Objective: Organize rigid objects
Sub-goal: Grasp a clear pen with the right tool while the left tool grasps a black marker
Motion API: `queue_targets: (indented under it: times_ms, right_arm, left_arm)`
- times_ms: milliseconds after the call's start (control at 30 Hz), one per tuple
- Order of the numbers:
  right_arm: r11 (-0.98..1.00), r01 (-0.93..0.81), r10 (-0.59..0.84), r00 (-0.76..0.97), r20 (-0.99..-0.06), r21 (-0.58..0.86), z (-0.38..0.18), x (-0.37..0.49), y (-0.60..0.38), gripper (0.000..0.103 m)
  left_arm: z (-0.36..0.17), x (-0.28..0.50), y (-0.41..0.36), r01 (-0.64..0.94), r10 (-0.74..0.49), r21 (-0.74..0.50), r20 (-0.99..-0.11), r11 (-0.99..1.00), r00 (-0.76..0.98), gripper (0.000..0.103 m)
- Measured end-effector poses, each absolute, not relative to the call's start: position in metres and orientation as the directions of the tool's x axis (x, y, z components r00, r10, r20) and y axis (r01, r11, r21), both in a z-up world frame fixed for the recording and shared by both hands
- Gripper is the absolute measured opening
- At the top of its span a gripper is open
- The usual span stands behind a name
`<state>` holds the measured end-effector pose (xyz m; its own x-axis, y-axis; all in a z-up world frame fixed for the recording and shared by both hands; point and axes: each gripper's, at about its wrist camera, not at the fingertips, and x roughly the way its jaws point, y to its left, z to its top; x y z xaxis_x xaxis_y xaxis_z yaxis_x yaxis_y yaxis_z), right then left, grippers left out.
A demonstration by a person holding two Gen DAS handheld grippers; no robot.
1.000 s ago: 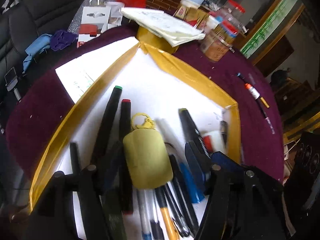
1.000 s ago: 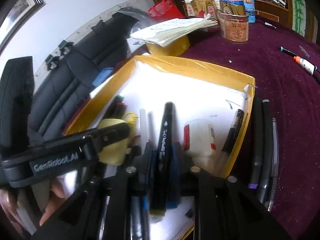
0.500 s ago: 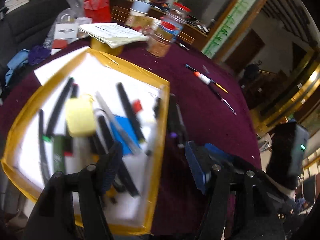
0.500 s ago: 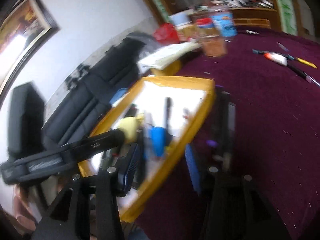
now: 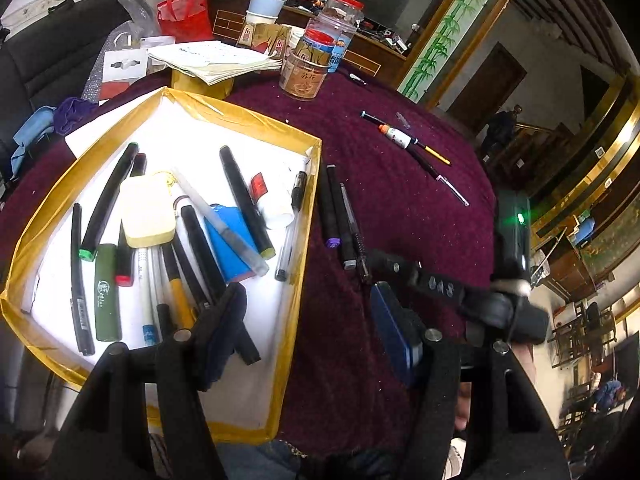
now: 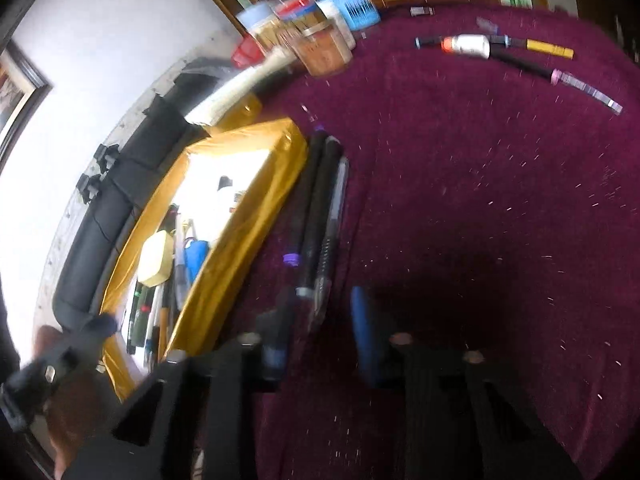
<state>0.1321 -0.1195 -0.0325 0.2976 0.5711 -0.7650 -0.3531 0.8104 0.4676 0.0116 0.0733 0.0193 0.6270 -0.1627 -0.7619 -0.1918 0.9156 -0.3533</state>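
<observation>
A gold-rimmed box (image 5: 304, 216) (image 6: 240, 240) with a white floor holds several pens and markers, a yellow pad (image 5: 146, 210), a blue case (image 5: 230, 236) and a white bottle (image 5: 272, 204). Three pens (image 5: 340, 220) (image 6: 320, 216) lie on the purple cloth right beside the box's right wall. Further pens (image 5: 416, 148) (image 6: 516, 56) lie farther back on the cloth. My left gripper (image 5: 308, 332) is open and empty above the box's right rim. My right gripper (image 6: 320, 336) is open and empty, just short of the near tips of the three pens.
Jars (image 5: 304, 72), a paper stack (image 5: 212, 60) on a gold box, a red bag (image 5: 184, 18) and a cup stand behind the box. A black seat (image 6: 120, 184) lies to the left. The purple cloth (image 6: 480, 220) stretches to the right.
Both grippers have pulled up and back out of the box and swung right. The right gripper now sits over the cloth by the three pens.
</observation>
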Motion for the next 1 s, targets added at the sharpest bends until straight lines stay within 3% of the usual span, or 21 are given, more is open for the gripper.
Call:
queue_targets:
  times_ms: [167, 433, 500, 600, 833, 1000]
  right_arm:
    - [0.813, -0.360, 0.566, 0.305, -0.766, 0.458, -0.029, 0.148, -0.107, 0.013]
    - [0.874, -0.386, 0.431, 0.340, -0.836, 0.294, -0.035, 0.149, -0.084, 0.013]
    - [0.883, -0.399, 0.396, 0.353, -0.848, 0.247, -0.036, 0.143, -0.081, 0.008]
    - [0.882, -0.402, 0.396, 0.350, -0.849, 0.245, -0.036, 0.132, -0.090, 0.008]
    - [0.927, -0.285, 0.347, 0.415, -0.841, 0.243, -0.036, 0.116, -0.156, 0.008]
    - [0.929, -0.230, 0.366, 0.446, -0.816, 0.291, -0.038, 0.114, -0.195, 0.008]
  left_arm:
    - [0.018, 0.012, 0.074, -0.196, -0.153, -0.345, -0.764, 0.918, 0.627, 0.063]
    - [0.024, 0.009, 0.065, -0.192, -0.076, -0.259, -0.758, 0.946, 0.648, 0.063]
    - [0.026, 0.008, 0.063, -0.190, -0.062, -0.243, -0.753, 0.951, 0.655, 0.063]
    - [0.028, 0.009, 0.059, -0.183, -0.043, -0.217, -0.750, 0.959, 0.660, 0.063]
    - [0.025, 0.024, 0.039, -0.137, -0.054, -0.184, -0.761, 0.973, 0.646, 0.063]
    - [0.024, 0.067, 0.022, -0.066, -0.160, -0.239, -0.805, 0.969, 0.571, 0.063]
